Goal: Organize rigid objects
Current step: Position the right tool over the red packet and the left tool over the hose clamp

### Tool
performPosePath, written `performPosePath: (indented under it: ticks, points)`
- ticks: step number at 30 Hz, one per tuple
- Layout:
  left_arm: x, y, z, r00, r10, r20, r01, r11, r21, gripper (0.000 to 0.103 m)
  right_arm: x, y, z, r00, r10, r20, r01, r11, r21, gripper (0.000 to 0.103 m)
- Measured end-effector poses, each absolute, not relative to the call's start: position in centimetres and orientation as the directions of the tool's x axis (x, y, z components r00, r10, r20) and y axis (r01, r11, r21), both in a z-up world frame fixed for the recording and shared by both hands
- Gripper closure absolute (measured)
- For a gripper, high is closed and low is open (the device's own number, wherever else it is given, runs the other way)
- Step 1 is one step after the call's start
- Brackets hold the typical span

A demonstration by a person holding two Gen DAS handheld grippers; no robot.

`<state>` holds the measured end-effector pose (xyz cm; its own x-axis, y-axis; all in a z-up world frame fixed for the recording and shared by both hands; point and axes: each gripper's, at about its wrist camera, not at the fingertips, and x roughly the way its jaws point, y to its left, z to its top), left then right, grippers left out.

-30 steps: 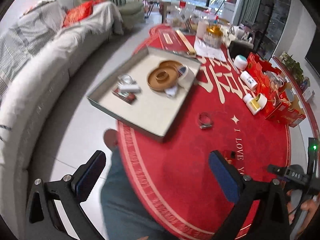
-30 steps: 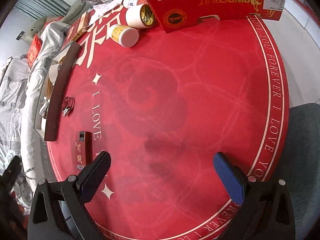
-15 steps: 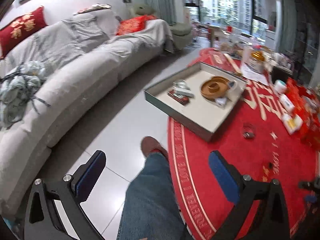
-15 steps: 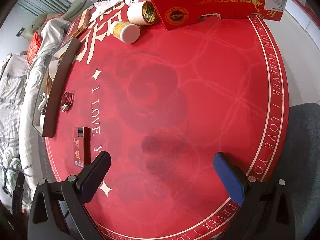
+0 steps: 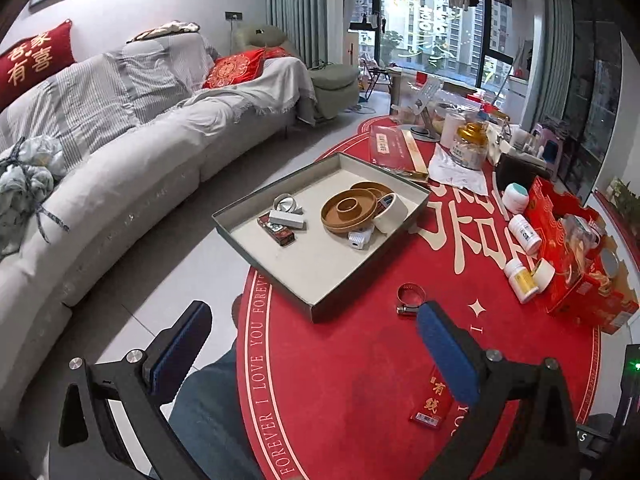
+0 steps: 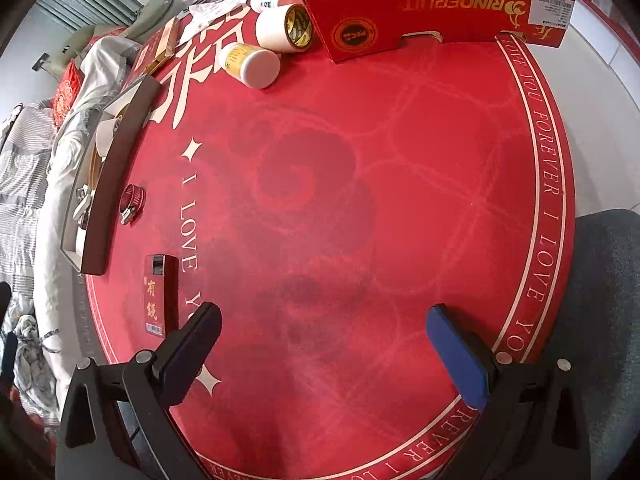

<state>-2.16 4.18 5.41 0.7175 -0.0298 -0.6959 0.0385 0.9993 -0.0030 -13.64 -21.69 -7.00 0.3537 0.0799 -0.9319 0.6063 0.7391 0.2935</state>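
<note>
2 tools (image 5: 312, 344) (image 6: 324, 344) spread wide, hovering above table (image 6: 400, 200)

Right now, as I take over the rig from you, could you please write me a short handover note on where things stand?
Left gripper: open, holding nothing, above the near table edge.
Right gripper: open, holding nothing, over bare red tablecloth.
Tray: already holds a brown round dish, a tape roll, a metal ring, a small dark box and a white plug-like piece.
Left on the cloth: hose clamp beside the tray's near corner, red lighter by the right gripper's left finger, and white bottles near the red carton.
Likely next: clamp or lighter into the tray.
</note>
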Motion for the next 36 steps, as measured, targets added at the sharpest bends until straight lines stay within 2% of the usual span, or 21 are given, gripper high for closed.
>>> performPosePath:
  ticks: [18,36]
  points:
    - [-2.0,7.1,4.2,0.648,0.042,-0.761,-0.065,0.998,-0.001,0.000,-13.6,-21.7,-6.9,0.366,0.089,-0.926,0.602,0.736,0.309,0.000]
    - [-1.3,7.6,3.0,0.598,0.029,-0.801,-0.051,0.999,-0.002,0.000,-13.6,-21.9,-7.0,0.362,0.084,-0.928,0.611,0.731,0.304,0.000]
